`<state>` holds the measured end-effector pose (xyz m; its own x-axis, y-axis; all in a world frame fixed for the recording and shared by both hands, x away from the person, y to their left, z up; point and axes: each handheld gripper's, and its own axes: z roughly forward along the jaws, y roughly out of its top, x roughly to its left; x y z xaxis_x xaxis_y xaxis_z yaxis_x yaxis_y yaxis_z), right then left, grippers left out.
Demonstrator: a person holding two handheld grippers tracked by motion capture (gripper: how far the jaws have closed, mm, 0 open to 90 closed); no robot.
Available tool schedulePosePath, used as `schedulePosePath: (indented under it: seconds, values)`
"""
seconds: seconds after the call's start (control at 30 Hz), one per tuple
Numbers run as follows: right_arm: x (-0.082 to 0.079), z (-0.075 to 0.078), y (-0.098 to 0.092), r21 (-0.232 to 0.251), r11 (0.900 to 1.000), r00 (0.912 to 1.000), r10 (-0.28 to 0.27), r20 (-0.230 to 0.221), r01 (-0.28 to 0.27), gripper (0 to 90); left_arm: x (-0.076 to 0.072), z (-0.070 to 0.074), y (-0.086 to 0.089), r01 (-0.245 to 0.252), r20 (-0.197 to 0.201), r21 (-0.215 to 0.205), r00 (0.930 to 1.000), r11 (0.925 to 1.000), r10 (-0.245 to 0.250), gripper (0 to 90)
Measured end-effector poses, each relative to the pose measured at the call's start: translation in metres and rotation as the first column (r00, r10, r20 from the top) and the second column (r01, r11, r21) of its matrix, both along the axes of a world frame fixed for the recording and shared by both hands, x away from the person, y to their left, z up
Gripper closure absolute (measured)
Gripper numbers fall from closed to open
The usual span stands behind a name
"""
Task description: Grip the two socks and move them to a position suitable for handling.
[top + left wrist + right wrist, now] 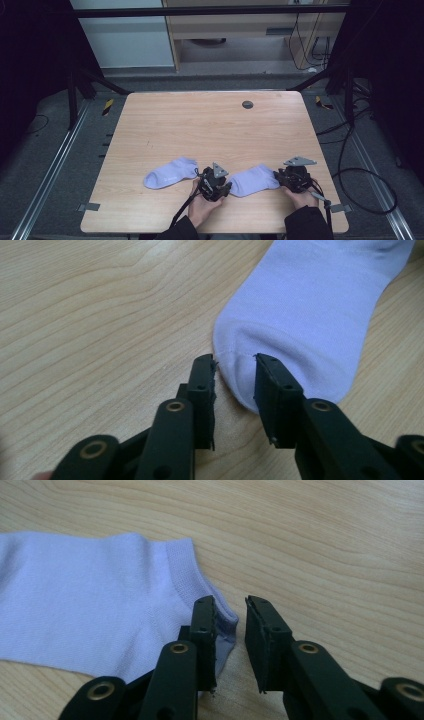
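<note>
Two pale purple socks lie flat on the wooden table point(210, 130). The left sock point(170, 173) rests apart from both grippers. The right sock point(255, 179) stretches between them. My left gripper point(228, 186) is open at this sock's toe point(280, 345), and in the left gripper view the rounded toe tip sits between the jaws of the left gripper point(235, 371). My right gripper point(277, 176) is open at the sock's cuff point(185, 575). In the right gripper view the cuff corner lies under the left jaw of the right gripper point(230, 611), with bare wood in the gap.
A small grey round cap point(247, 104) is set in the table near its far edge. Cables point(350, 170) trail on the floor to the right. Both socks lie close to the table's near edge, where the person's hands come in.
</note>
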<state>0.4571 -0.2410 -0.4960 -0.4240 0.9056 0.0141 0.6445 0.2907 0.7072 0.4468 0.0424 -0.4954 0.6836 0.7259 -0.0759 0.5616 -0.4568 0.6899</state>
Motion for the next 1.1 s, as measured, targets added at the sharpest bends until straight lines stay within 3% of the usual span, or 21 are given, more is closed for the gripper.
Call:
schedulePosePath:
  seconds: [0.27,0.5,0.87,1.1]
  values:
    - [0.0,0.0,0.002,-0.003,1.0,0.9998,-0.001,-0.021,0.001,86.2,-0.001,-0.001,-0.003,-0.008,0.011,-0.001,0.9999,1.0,0.008,85.2]
    - [-0.004,0.008,0.003,0.025,1.0,1.0,0.004,-0.007,-0.004,87.1,-0.001,0.003,0.002,0.009,0.01,-0.028,0.9999,0.9996,-0.009,88.5]
    - [-0.031,0.033,0.014,0.119,0.991,0.998,0.052,0.037,-0.056,87.3,-0.002,0.03,0.039,0.02,0.023,-0.081,0.9996,0.9965,-0.018,89.0]
    - [-0.043,0.037,0.034,0.145,0.984,0.995,0.096,0.027,-0.099,87.3,-0.012,0.037,0.058,0.048,0.031,-0.037,0.9984,0.9982,-0.047,89.1]
